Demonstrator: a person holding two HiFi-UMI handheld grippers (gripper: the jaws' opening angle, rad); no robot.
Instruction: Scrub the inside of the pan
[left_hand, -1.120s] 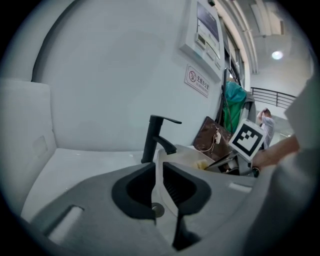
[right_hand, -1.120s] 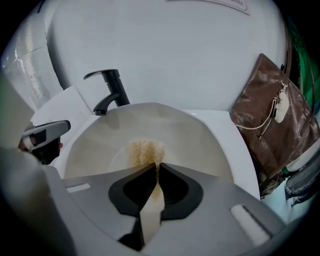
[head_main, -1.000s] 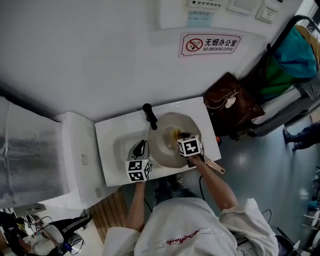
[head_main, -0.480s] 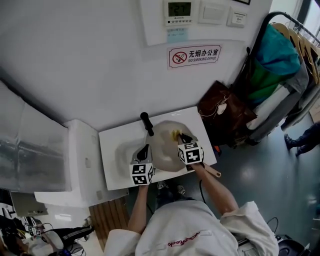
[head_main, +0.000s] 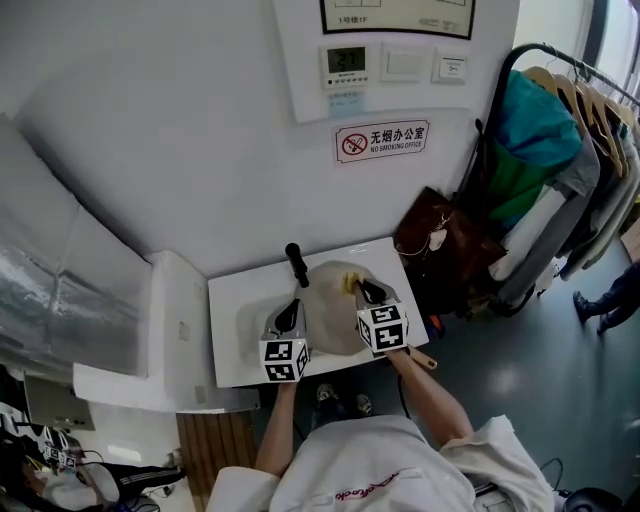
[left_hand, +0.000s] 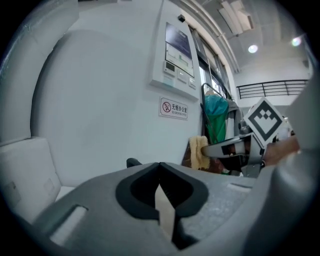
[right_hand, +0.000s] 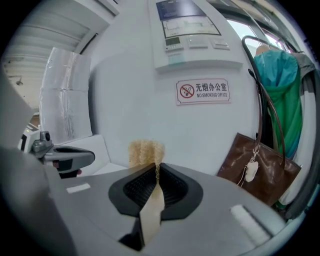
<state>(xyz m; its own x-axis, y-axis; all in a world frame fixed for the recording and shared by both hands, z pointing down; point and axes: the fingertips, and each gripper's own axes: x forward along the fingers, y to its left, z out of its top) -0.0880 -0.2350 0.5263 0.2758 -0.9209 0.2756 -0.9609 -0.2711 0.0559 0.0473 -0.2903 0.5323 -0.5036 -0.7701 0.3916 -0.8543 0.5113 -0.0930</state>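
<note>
On the white worktop (head_main: 232, 330) by the wall sits the pan (head_main: 335, 300), with its black handle (head_main: 297, 264) pointing at the wall. Only the head view shows the whole pan from above.

The left hand-held gripper (head_main: 289, 308) is at the pan's left edge. The left gripper view shows its jaws (left_hand: 160, 187) pressed together on a thin pale strip, which looks like the pan's rim. Just the tip of the handle (left_hand: 133, 162) peeks over them. The same view shows the right hand-held gripper (left_hand: 215, 150) from the side, with the yellow sponge (left_hand: 200, 152) at its tip.

The right hand-held gripper (head_main: 362, 288) is over the far side of the pan. Its own view shows the jaws (right_hand: 156, 172) pinching the sponge (right_hand: 145, 151), which sticks up fluffy past them. The left hand-held gripper (right_hand: 75, 157) shows at the left there.

The no-smoking sign (right_hand: 203, 91) and a brown bag (right_hand: 257, 167) are big and clear in this view. They look small from above.
</note>
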